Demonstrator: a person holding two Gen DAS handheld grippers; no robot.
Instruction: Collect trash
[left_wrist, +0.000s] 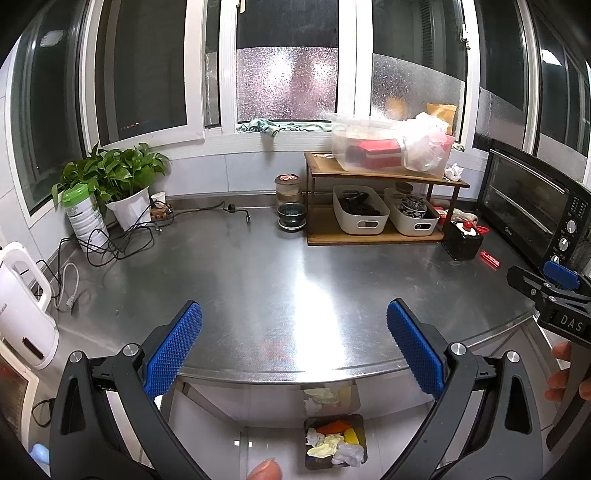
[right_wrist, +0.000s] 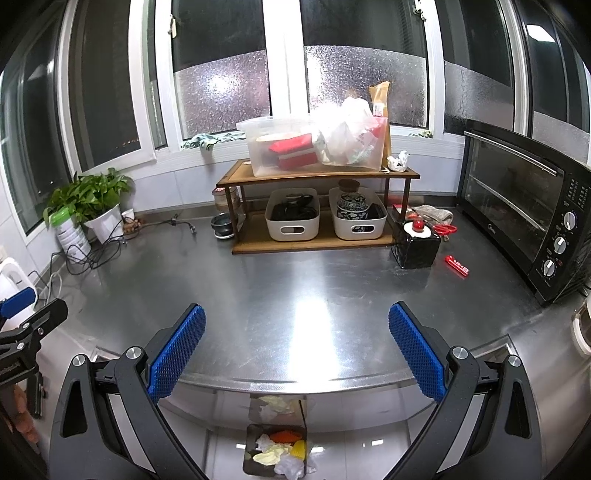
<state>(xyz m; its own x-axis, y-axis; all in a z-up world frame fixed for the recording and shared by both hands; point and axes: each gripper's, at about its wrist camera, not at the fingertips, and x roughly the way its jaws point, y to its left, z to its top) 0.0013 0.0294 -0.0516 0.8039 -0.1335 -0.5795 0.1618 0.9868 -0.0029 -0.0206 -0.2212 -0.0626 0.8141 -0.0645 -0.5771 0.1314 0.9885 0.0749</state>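
A dark bin (left_wrist: 360, 428) on the floor below the counter's front edge holds crumpled white, yellow and orange trash (left_wrist: 334, 443); it also shows in the right wrist view (right_wrist: 251, 432). My left gripper (left_wrist: 294, 332) is open and empty above the steel counter (left_wrist: 258, 266) near its front edge. My right gripper (right_wrist: 297, 332) is open and empty too, beside it; its fingers (left_wrist: 559, 275) show at the right edge of the left wrist view. A crumpled white paper (right_wrist: 399, 161) lies on the wooden shelf (right_wrist: 317, 175), also in the left wrist view (left_wrist: 454, 171).
A toaster oven (right_wrist: 524, 206) stands at the right. A black box (right_wrist: 415, 243), red scissors (right_wrist: 445, 229) and a red stick (right_wrist: 457, 266) lie near it. A plant (left_wrist: 118, 173), canister (left_wrist: 83, 214), cables (left_wrist: 118, 240) and white kettle (left_wrist: 22, 306) are at the left.
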